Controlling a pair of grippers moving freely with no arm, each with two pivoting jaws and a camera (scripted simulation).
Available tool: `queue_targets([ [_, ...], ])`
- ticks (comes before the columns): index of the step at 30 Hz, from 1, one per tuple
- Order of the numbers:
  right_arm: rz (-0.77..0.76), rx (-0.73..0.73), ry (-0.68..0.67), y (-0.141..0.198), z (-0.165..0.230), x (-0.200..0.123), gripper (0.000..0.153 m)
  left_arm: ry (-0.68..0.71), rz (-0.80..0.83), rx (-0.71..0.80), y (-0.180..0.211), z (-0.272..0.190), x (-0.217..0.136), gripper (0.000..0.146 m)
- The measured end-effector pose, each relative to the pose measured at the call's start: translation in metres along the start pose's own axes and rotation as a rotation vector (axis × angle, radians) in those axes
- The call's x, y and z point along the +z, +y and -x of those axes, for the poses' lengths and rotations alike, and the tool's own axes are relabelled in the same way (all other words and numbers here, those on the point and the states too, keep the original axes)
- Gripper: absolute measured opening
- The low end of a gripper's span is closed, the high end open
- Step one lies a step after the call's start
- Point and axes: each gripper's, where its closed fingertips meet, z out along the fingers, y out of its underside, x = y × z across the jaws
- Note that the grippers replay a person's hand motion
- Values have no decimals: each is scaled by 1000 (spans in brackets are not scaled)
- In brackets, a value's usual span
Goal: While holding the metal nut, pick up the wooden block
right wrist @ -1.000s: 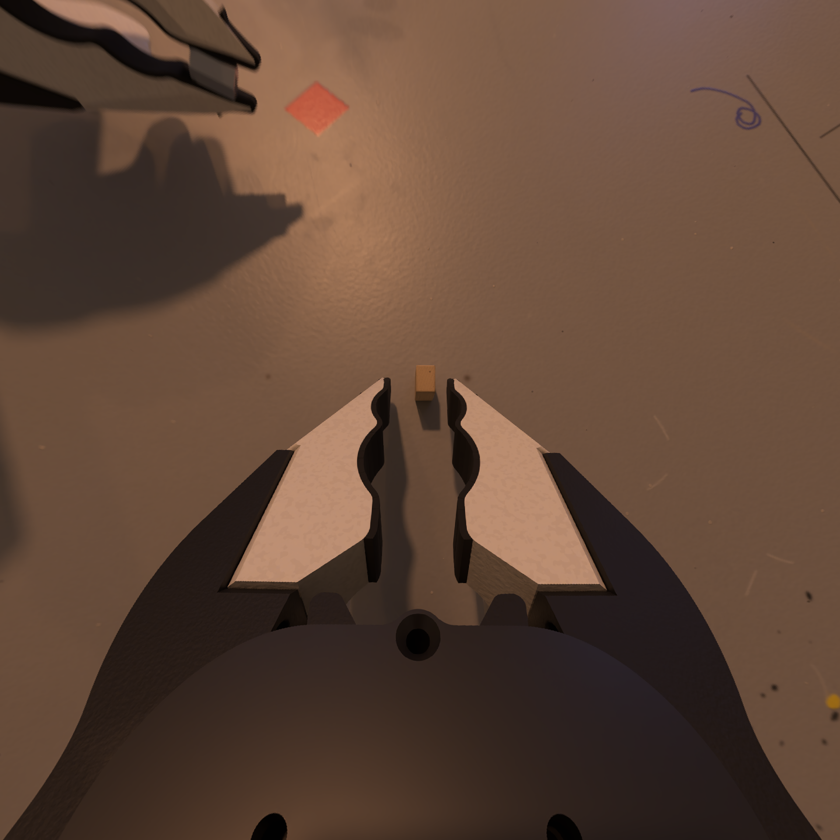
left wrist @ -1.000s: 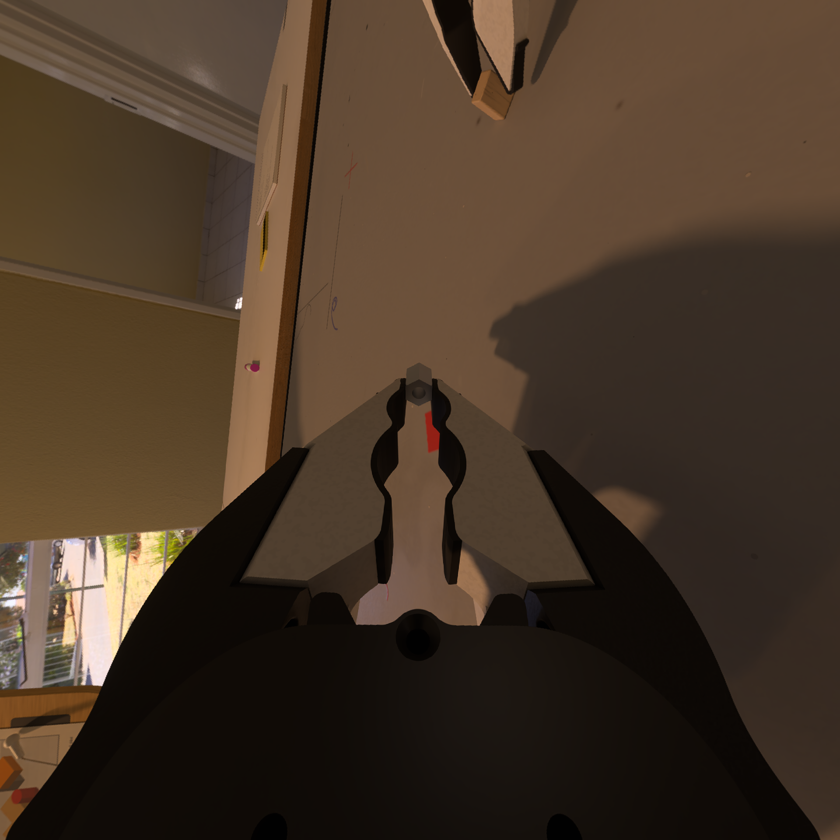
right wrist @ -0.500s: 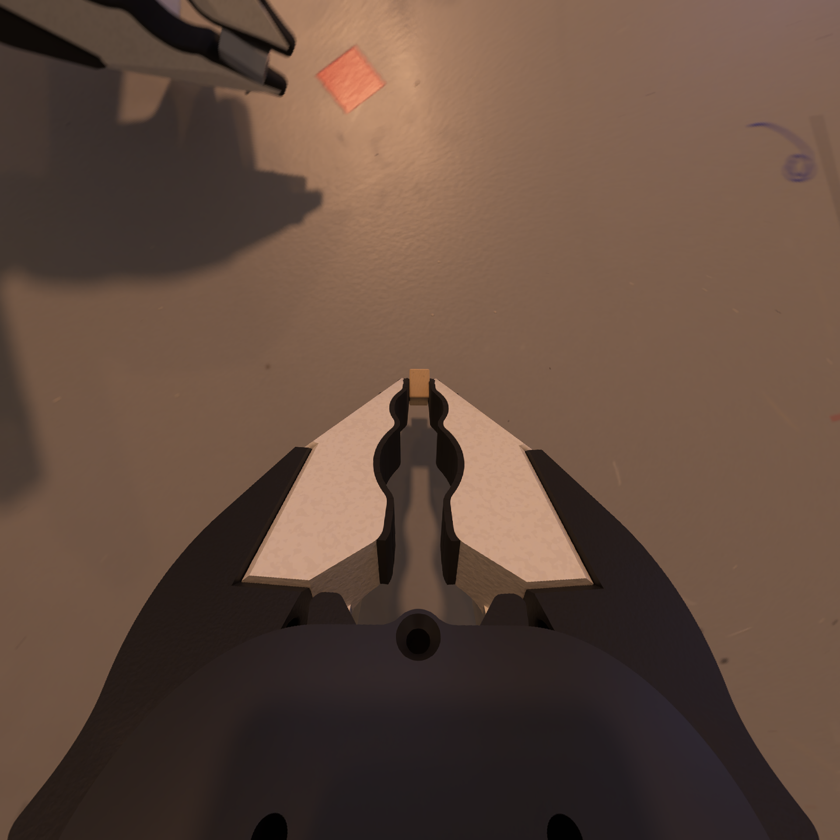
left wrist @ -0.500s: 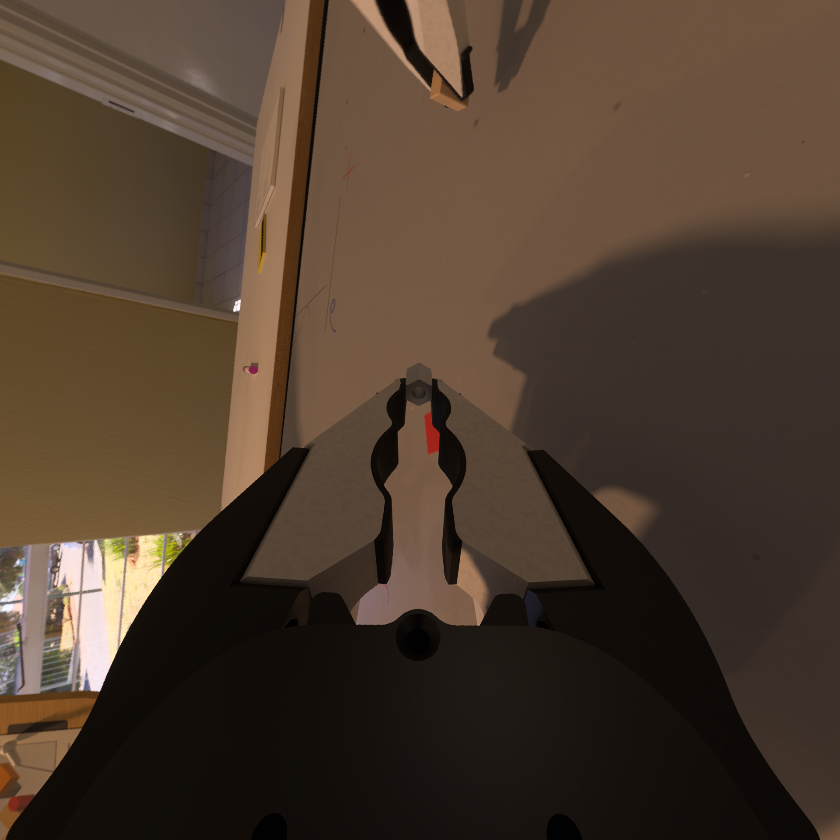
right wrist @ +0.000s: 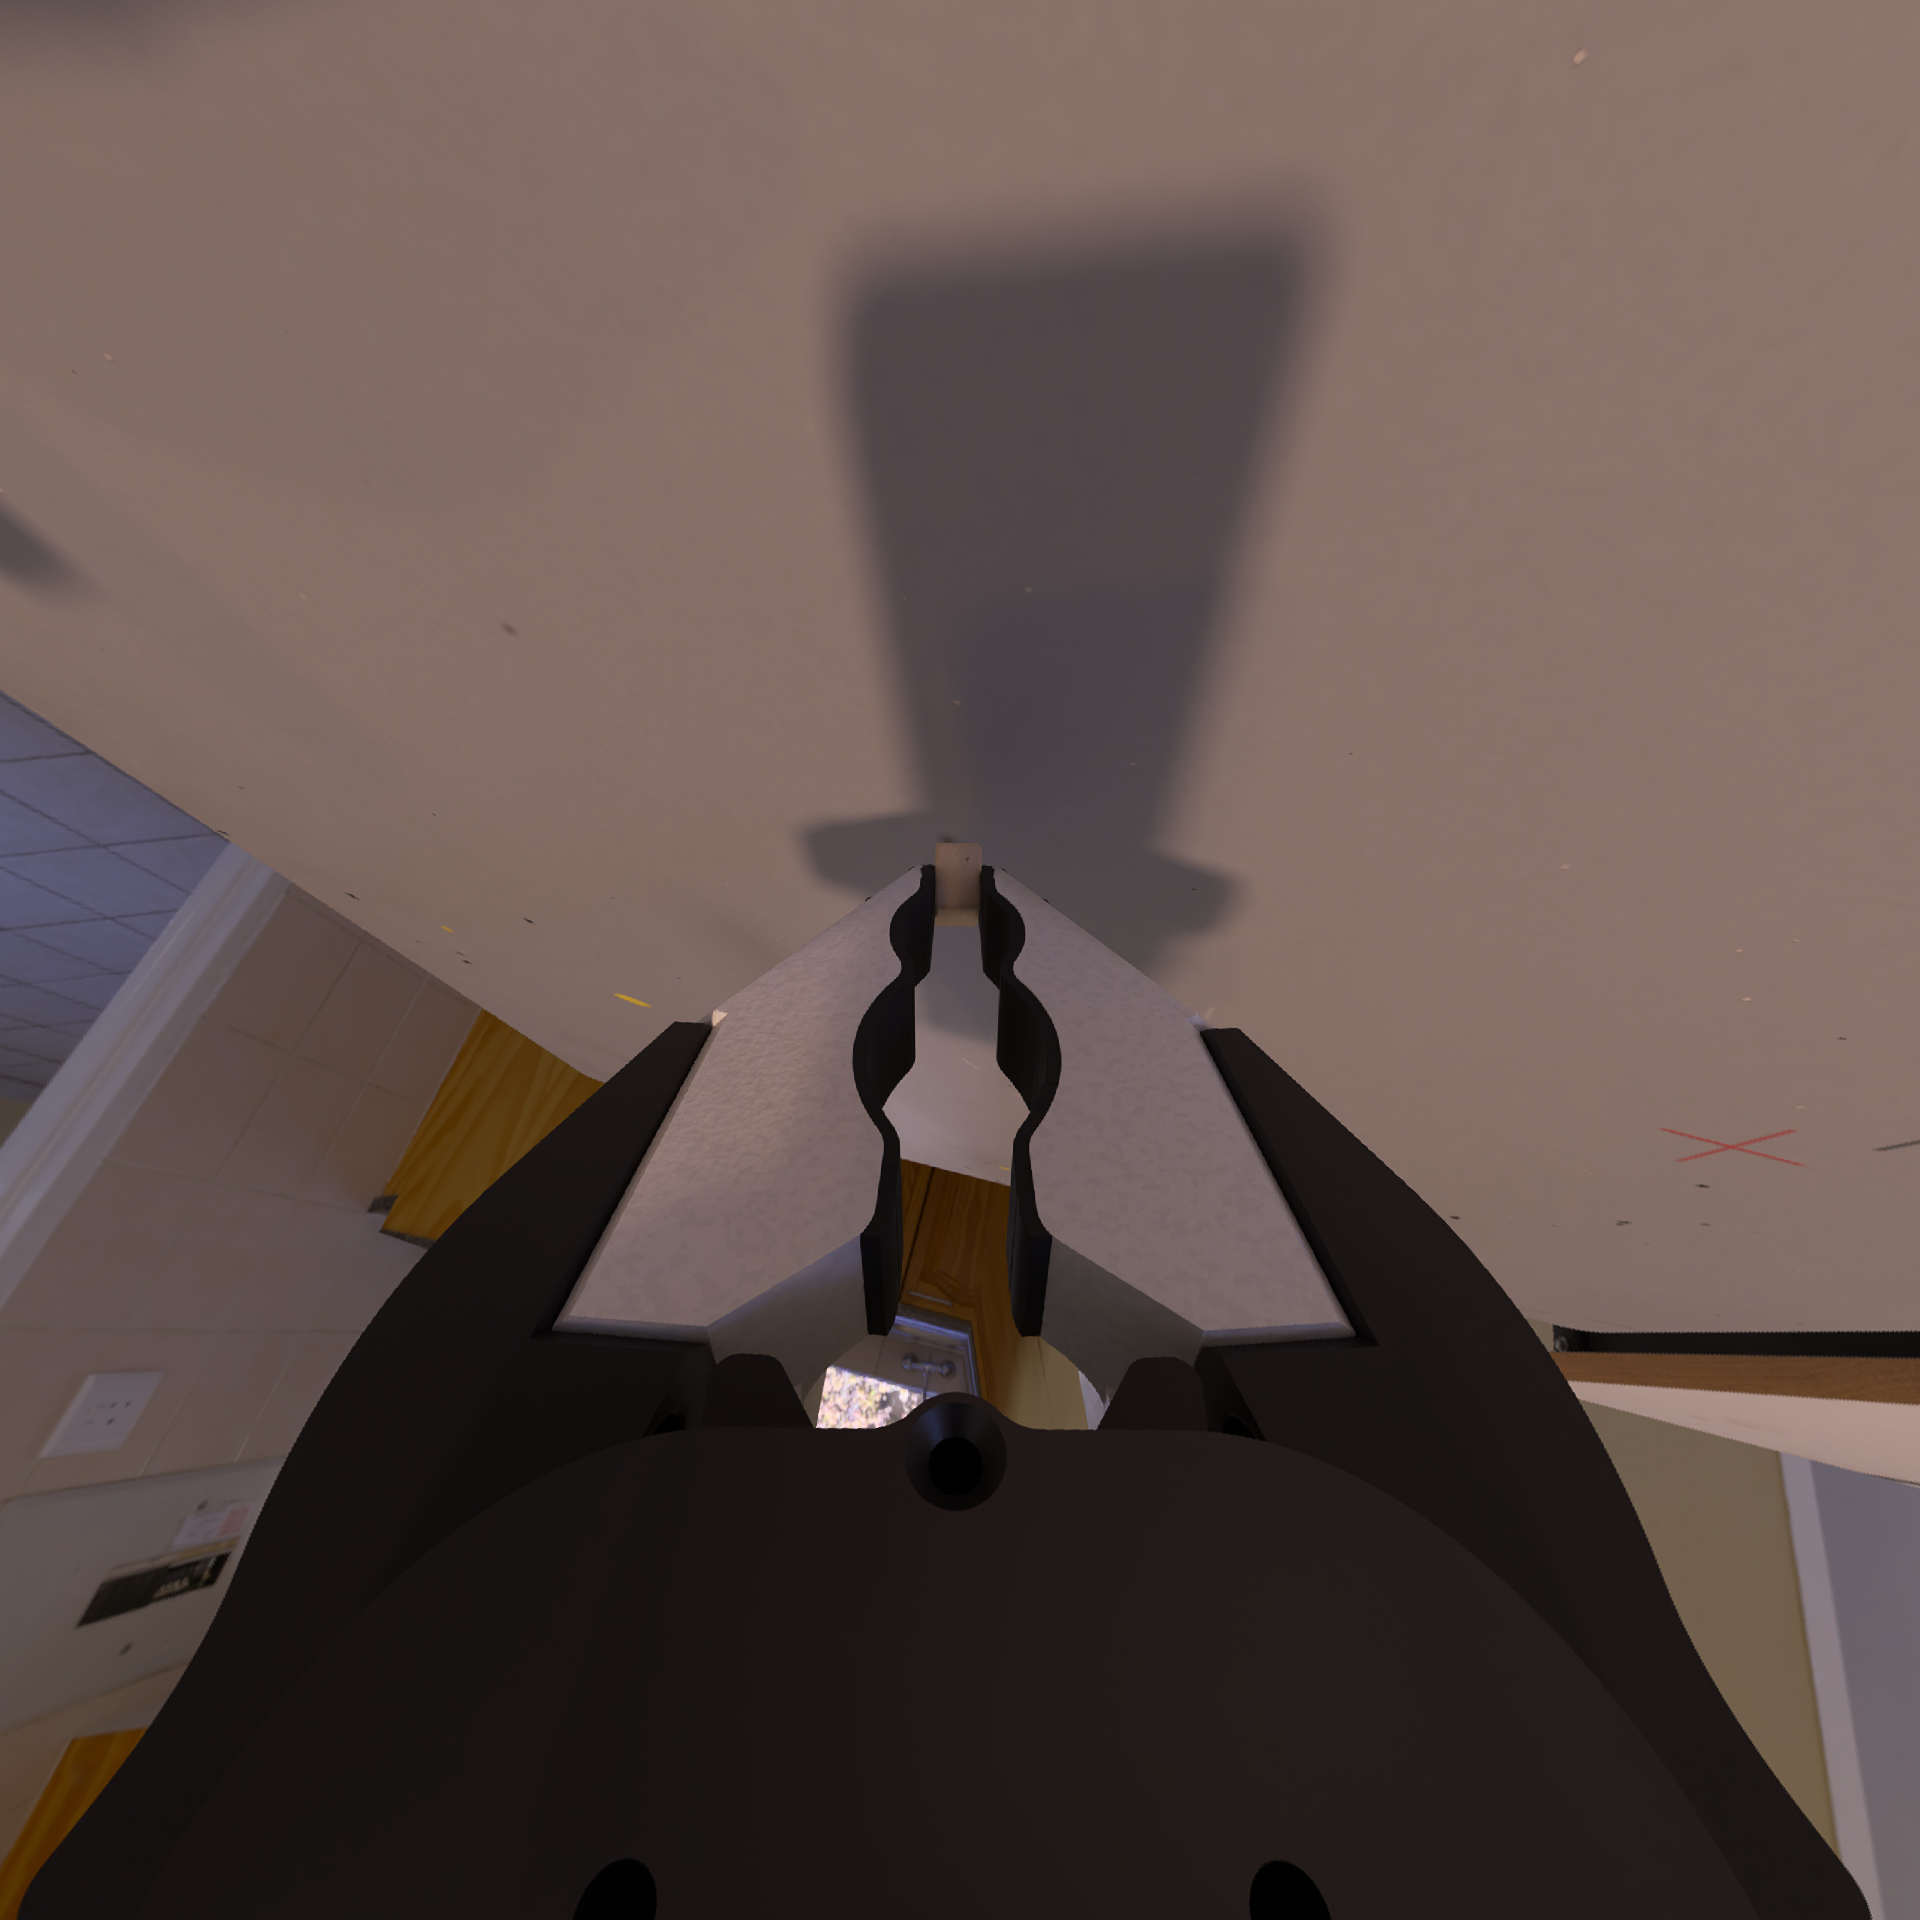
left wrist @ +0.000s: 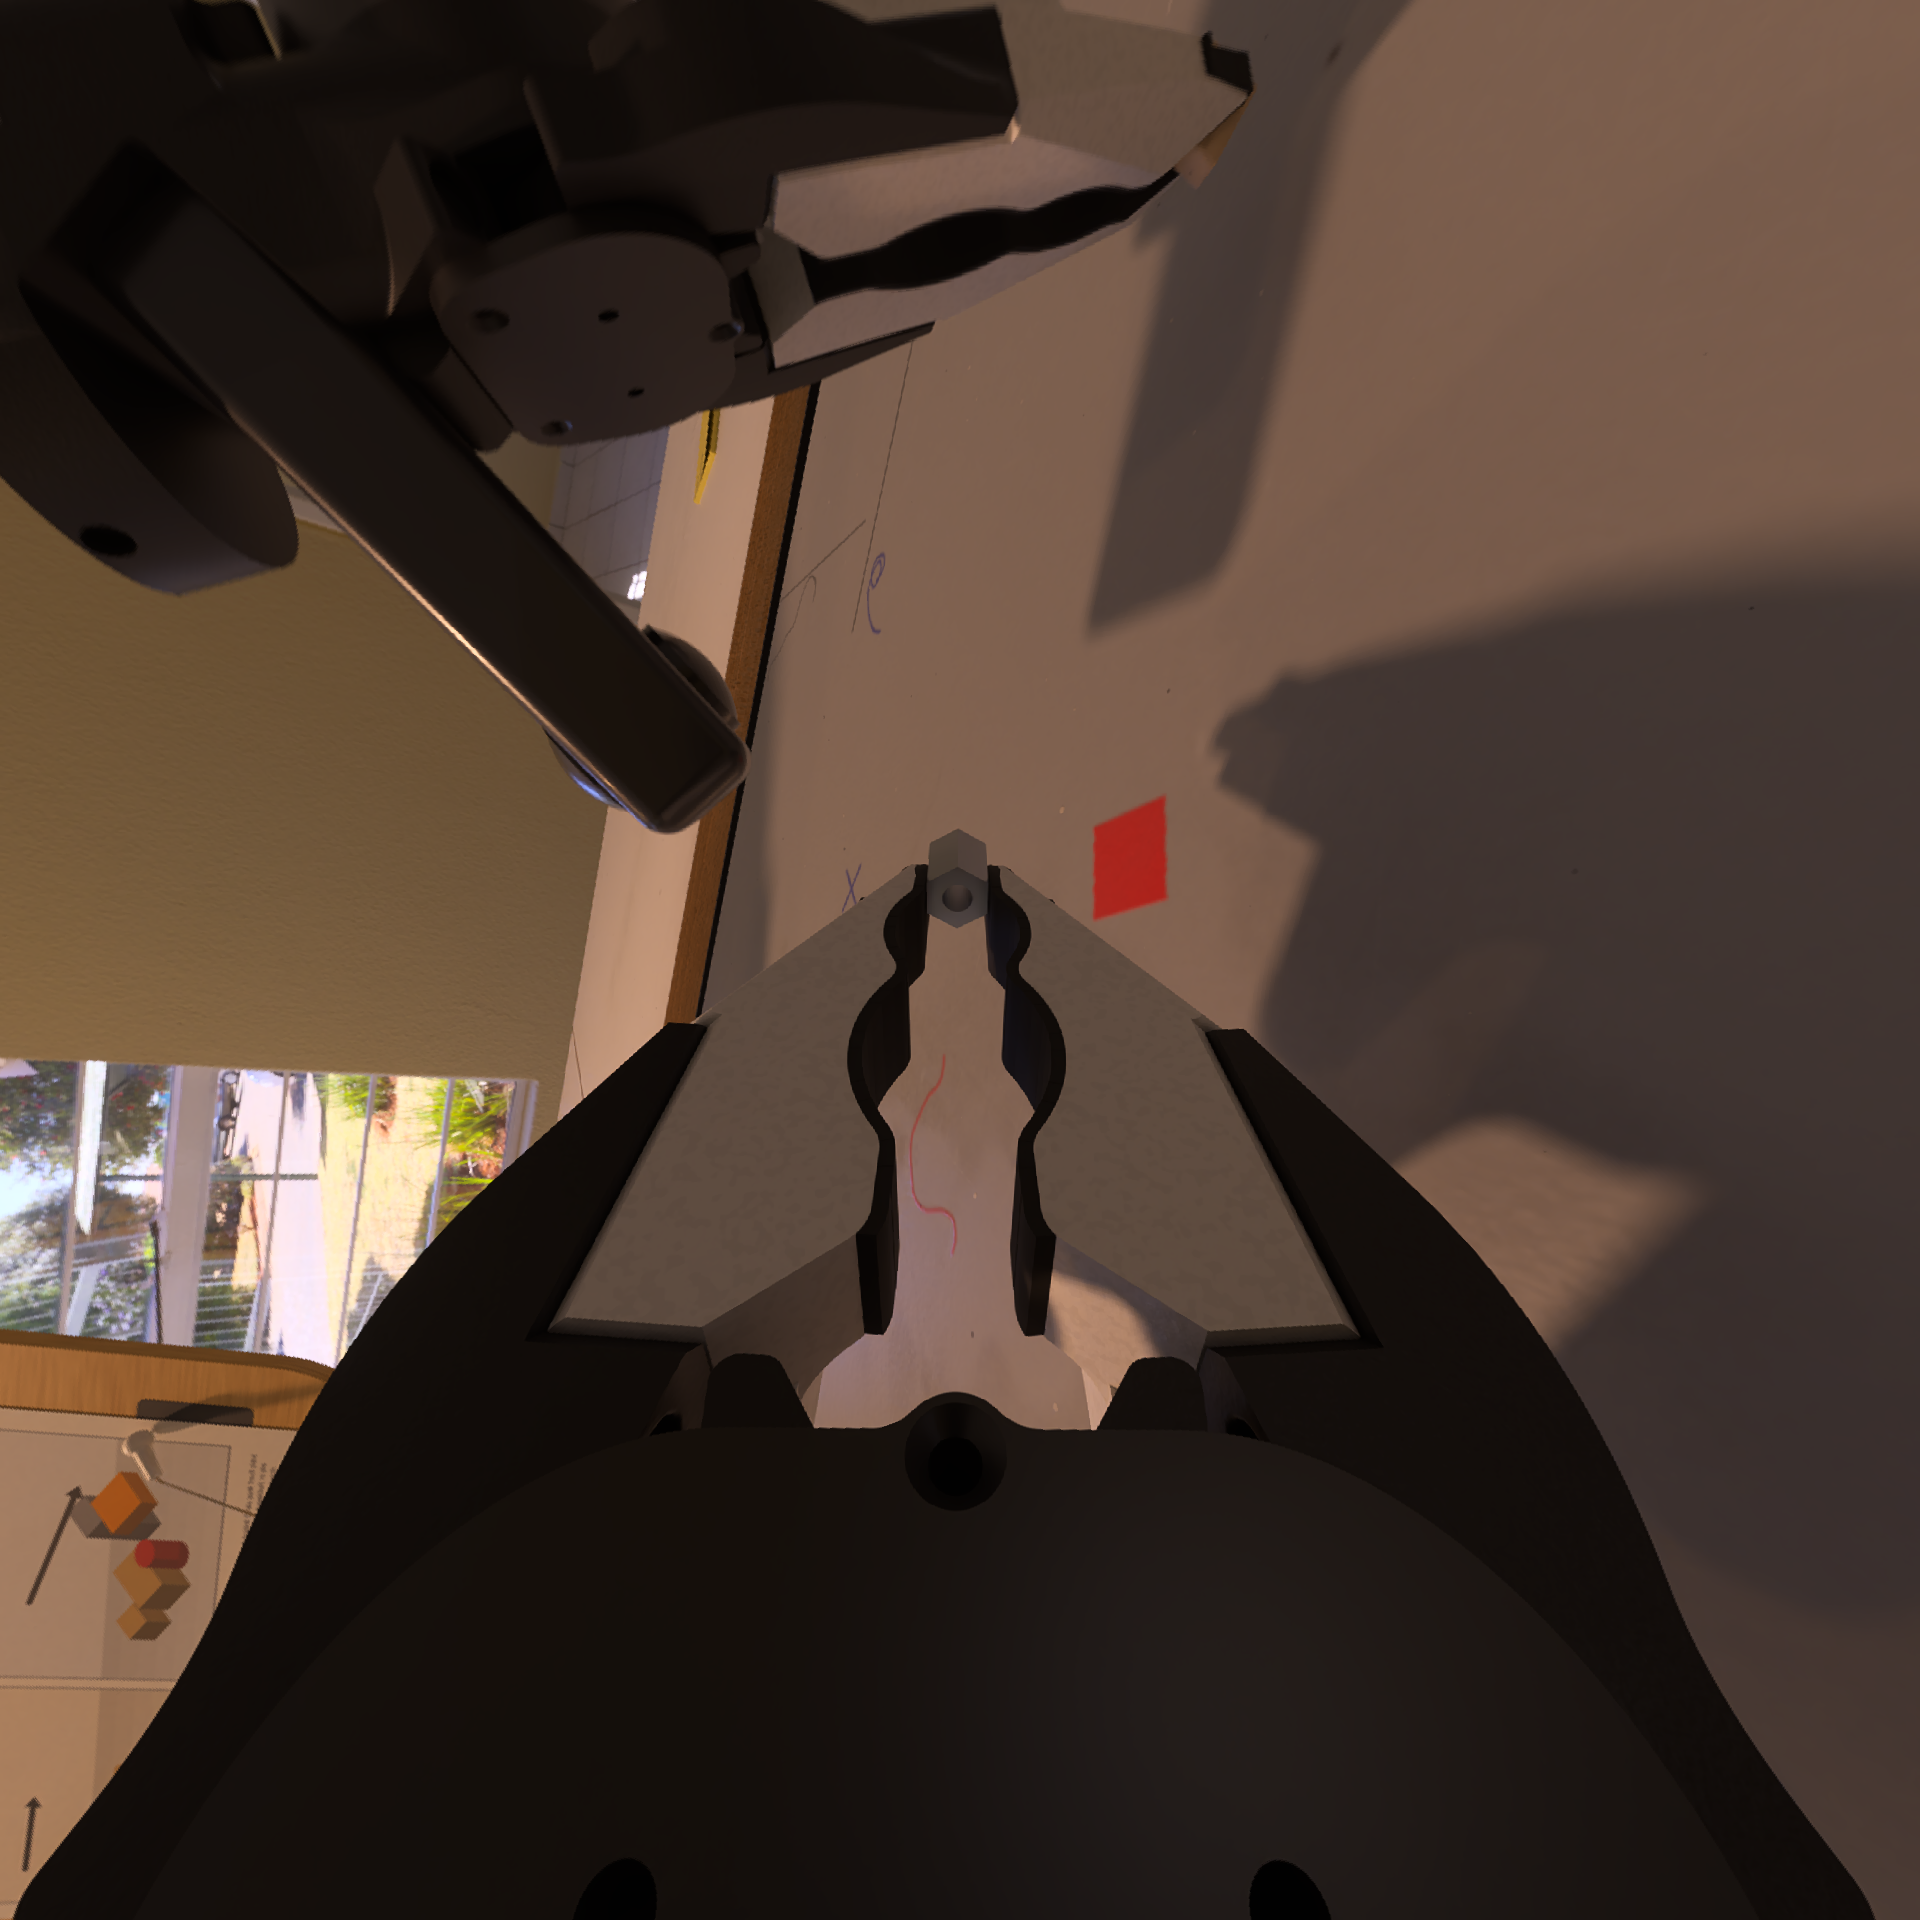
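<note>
Grey metal nut [left wrist: 956, 891] sits pinched in the left gripper [left wrist: 956, 883]; the right gripper [right wrist: 957, 883] clamps the wooden block [right wrist: 957, 875] (clear of the table [right wrist: 1455, 520]).

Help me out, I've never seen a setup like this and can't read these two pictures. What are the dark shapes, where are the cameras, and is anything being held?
Each picture comes from a camera mounted on a two-finger gripper, looking forward along its fingers; the dark mass at the bottom is that gripper's own body.

In the left wrist view, the left gripper is shut on a small grey metal nut. Below lies a tan table with a red square patch and pen marks. The big dark thing at upper left is the right gripper, seen from outside.

In the right wrist view, the right gripper pinches the pale wooden block at its fingertips, above the table.
</note>
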Motion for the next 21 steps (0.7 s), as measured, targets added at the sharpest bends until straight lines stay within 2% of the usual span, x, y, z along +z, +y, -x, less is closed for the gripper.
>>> queue_targets([
  [8, 108, 6, 10, 0, -4, -2, 7, 20, -11, 36, -6, -8, 0, 10],
  [16, 224, -1, -36, 4, -5, 1, 7, 25, -8, 39, -5, -9, 0, 10],
  [21, 183, -22, -14, -1, -8, -3, 7, 27, -8, 36, -4, -9, 0, 10],
])
